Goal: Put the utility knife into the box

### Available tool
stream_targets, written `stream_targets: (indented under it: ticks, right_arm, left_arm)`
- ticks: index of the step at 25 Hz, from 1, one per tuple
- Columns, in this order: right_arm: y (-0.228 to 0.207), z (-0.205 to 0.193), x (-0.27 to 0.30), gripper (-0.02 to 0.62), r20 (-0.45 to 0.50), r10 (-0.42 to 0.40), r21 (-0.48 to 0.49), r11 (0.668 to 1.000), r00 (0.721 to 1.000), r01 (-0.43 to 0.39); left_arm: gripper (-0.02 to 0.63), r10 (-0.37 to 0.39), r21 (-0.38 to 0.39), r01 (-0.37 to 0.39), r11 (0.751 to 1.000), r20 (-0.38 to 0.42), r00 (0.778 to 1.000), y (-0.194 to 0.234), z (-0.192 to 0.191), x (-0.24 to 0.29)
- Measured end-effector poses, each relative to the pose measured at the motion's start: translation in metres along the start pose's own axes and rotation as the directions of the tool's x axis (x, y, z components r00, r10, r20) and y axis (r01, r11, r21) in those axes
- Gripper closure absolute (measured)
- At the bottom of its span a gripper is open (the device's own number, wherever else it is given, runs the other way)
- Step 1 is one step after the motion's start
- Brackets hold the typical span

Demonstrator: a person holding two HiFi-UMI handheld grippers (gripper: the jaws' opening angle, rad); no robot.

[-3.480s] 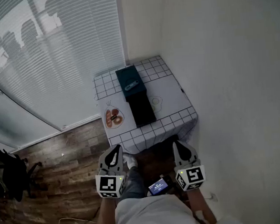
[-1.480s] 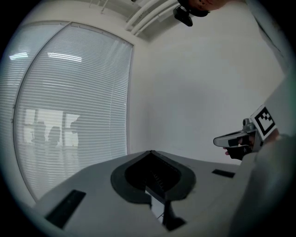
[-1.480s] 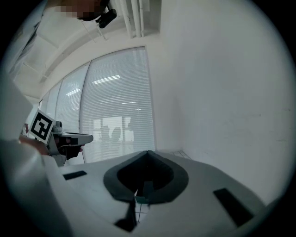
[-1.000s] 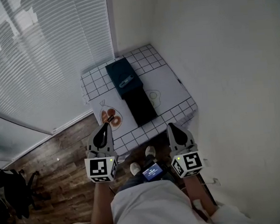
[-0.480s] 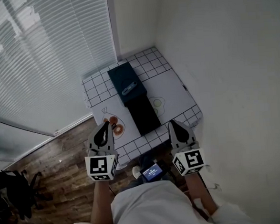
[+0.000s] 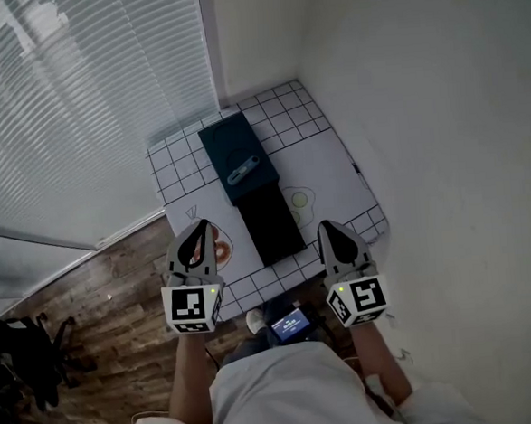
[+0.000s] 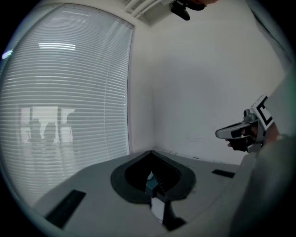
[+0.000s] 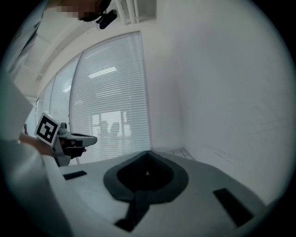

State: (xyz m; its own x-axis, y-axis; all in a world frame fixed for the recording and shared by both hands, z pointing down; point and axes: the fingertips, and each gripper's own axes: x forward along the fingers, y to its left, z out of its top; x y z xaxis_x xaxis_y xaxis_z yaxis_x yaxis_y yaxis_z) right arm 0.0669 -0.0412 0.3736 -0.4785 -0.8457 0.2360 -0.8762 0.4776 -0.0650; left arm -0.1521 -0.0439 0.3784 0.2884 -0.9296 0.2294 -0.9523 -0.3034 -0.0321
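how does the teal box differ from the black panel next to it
The teal box is dark teal; the black panel is plain black. The teal box carries the utility knife; the black panel is bare. The teal box sits farther back, the black panel nearer the person. Both are rectangular and lie end to end on the checked table.

floor (image 6: pixel 98 282): brown wood planks, visible grain, faint sheen
table cover (image 6: pixel 335 170): white with a black grid, smooth; cloth or plastic sheet, cannot tell
box (image 6: pixel 224 141): dark teal, matt
utility knife (image 6: pixel 242 171): pale grey, material too small to tell
wall (image 6: pixel 439 104): white, smooth, matt
left gripper (image 6: pixel 201 227), right gripper (image 6: pixel 325 227): matt grey plastic shells
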Motion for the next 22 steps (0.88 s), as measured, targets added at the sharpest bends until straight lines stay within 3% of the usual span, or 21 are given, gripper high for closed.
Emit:
stream_targets:
  ticks: [22]
  right_arm:
    - [-0.032, -0.019, 0.067, 0.589, -0.042, 0.003, 0.02, 1.0, 0.999, -0.002]
  left_arm:
    - [0.598, -0.078, 0.025, 0.08, 0.996, -0.085, 0.993, -0.004, -0.03, 0.08]
